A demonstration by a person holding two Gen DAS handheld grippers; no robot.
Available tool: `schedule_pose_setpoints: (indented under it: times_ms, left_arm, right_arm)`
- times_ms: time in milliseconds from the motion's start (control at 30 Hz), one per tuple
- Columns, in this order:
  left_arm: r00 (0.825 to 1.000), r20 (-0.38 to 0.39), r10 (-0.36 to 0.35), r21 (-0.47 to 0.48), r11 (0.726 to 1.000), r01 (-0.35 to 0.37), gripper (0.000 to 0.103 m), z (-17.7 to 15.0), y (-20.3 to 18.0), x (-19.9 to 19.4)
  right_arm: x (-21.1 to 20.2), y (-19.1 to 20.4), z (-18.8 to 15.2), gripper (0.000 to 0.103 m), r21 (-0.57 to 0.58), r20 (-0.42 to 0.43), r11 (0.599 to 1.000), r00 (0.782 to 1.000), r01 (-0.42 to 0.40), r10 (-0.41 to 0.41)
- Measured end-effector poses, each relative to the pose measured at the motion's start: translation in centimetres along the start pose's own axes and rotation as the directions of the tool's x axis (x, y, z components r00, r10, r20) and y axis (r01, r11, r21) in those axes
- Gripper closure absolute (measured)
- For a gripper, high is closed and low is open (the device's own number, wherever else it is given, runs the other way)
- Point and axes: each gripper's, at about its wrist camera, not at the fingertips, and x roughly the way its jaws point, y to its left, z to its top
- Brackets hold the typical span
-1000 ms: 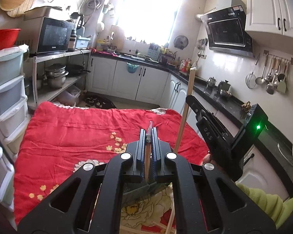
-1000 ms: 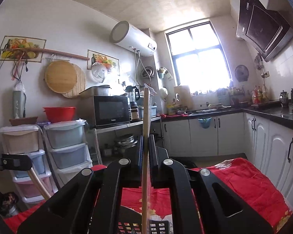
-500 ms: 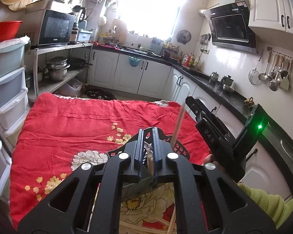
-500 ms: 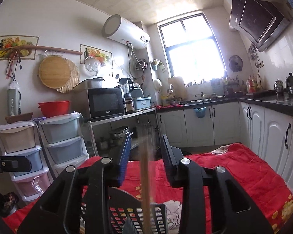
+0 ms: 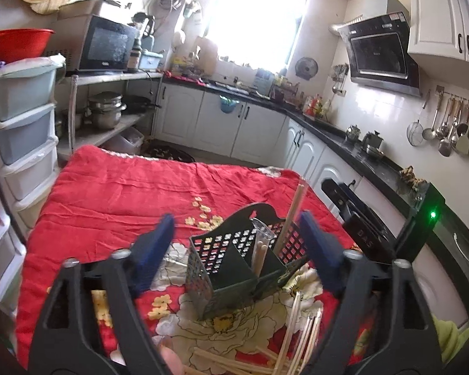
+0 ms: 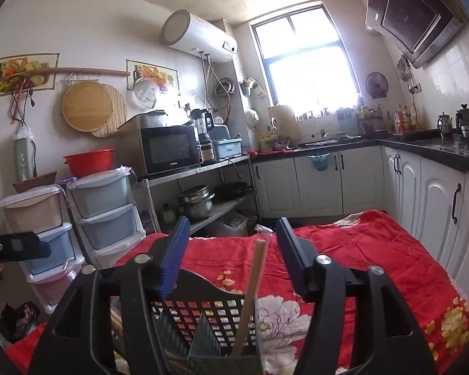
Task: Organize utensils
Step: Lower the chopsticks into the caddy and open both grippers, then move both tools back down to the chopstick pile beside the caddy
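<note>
A dark green perforated utensil basket (image 5: pixel 234 265) stands on the red flowered cloth (image 5: pixel 125 200). Wooden chopsticks (image 5: pixel 289 218) stand upright in it, and a shorter wrapped pair (image 5: pixel 261 250) stands beside them. My left gripper (image 5: pixel 237 247) is open and empty, its jaws spread either side of the basket. Loose chopsticks (image 5: pixel 300 334) lie on the cloth in front. In the right wrist view my right gripper (image 6: pixel 231 256) is open and empty just above the basket (image 6: pixel 203 315), with the chopsticks (image 6: pixel 251 293) standing between its jaws.
The right gripper's body (image 5: pixel 375 228) shows at the right of the left wrist view. Plastic drawer towers (image 5: pixel 22 143) stand left of the table. White cabinets (image 6: pixel 422 206) and a black counter (image 5: pixel 359 150) run along the right. A shelf with pots (image 6: pixel 197 203) stands behind.
Both grippers opened and let go of their chopsticks, which dropped into the basket. The left gripper tilted down towards the basket.
</note>
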Motion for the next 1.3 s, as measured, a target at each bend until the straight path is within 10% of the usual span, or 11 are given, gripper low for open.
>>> schedule_pose_setpoints:
  times_ms: [133, 1300]
  left_arm:
    - [0.999, 0.031, 0.007, -0.008, 1.000, -0.006, 0.011, -0.1, 0.2, -1.0]
    - [0.990, 0.129, 0.049, -0.060, 0.997, -0.042, 0.011, -3.9, 0.3, -5.9]
  right_arm:
    - [-1.1, 0.2, 0.1, 0.037, 0.003, -0.014, 1.000, 1.000, 0.002, -0.002]
    - [-9.8, 4.3, -0.6, 0.018, -0.089, -0.109, 0.994, 0.993, -0.064, 0.054]
